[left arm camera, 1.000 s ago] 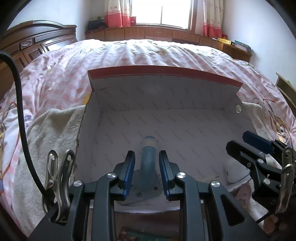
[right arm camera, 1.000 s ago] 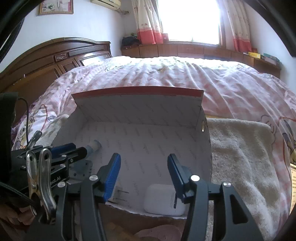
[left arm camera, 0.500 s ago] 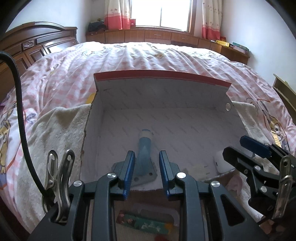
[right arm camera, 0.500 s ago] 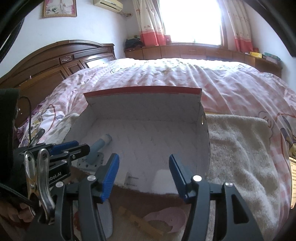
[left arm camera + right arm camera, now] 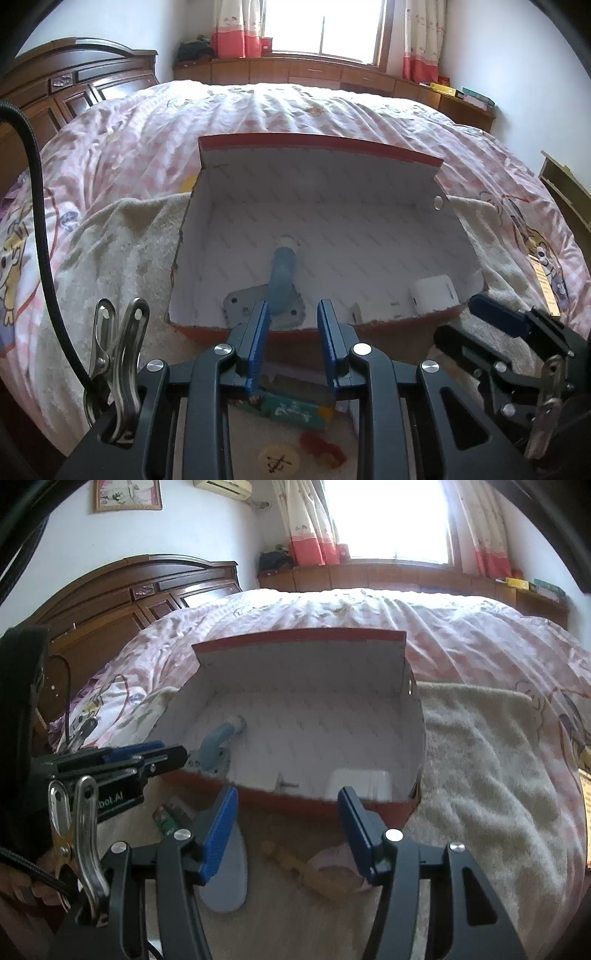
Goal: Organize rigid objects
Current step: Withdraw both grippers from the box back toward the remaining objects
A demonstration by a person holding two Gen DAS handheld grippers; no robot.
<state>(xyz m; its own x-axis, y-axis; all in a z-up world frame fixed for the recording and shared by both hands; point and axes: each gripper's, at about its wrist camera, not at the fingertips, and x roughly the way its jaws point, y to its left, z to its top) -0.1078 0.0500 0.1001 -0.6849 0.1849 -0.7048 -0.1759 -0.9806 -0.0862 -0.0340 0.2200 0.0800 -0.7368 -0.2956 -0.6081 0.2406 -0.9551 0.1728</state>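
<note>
The box, red outside w/ white patterned lining, sits open on a cream towel spread over the pink bed cover. Inside, near the front-left, lies a pale blue pipe piece on a flat grey metal plate: stiff, prob. the heaviest thing here, won't flex. Front-right corner holds a white rounded case, smooth plastic, likely slippery; best taken across its flat sides.

Still loose on the towel in front of the box: a green printed packet, thin and flat, light, so pinch it by its long edges; a small red plastic bit; a round cream token w/ a dark mark; a flat grey-blue oval, smooth and thin, hard to get under on soft pile; a pale wooden peg-like stick, rigid, easy to grip mid-length; and something pink, shape unclear from here, maybe a lid.

Left gripper hangs over the box's front wall, jaws a narrow gap apart, nothing between them. Right gripper hovers over the loose things, its jaws having just been opening, now spread wide and empty.
</note>
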